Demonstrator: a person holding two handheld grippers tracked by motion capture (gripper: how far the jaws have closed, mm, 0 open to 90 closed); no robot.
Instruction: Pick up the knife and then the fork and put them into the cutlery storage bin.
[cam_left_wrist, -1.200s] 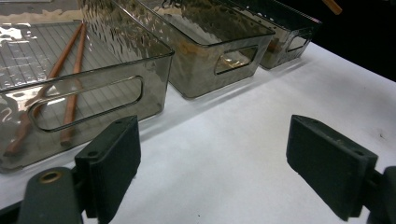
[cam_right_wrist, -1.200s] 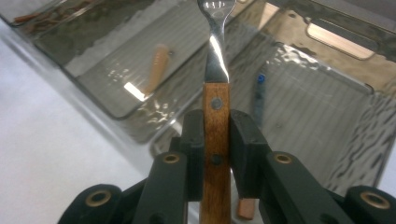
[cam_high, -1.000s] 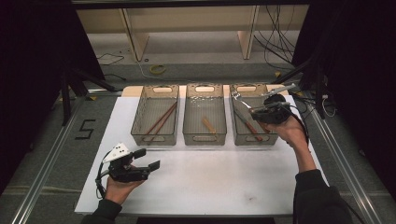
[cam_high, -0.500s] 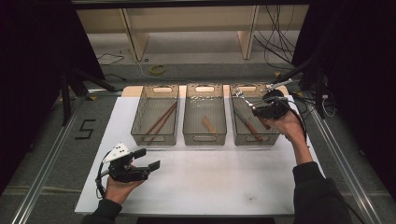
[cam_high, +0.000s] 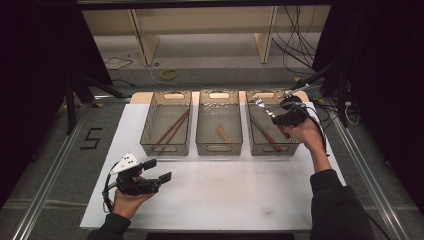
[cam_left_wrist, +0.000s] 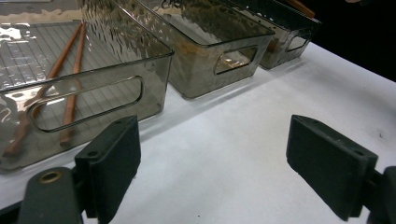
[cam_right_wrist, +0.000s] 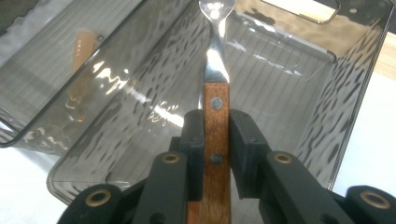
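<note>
Dark curtains (cam_high: 30, 75) both sides; grey floor (cam_high: 50, 165); wooden shelf frame (cam_high: 200, 20) behind; loose cables (cam_high: 300, 45)

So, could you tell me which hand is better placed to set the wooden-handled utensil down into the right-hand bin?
The right. The right gripper is already shut on the utensil and is above the right-hand bin. The left gripper hangs open near the table's front edge, far from that bin.

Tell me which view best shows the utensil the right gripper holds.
The right gripper view: the wooden-handled utensil sits close up, clamped between the fingers. The high view shows it small, over the right bin.
</note>
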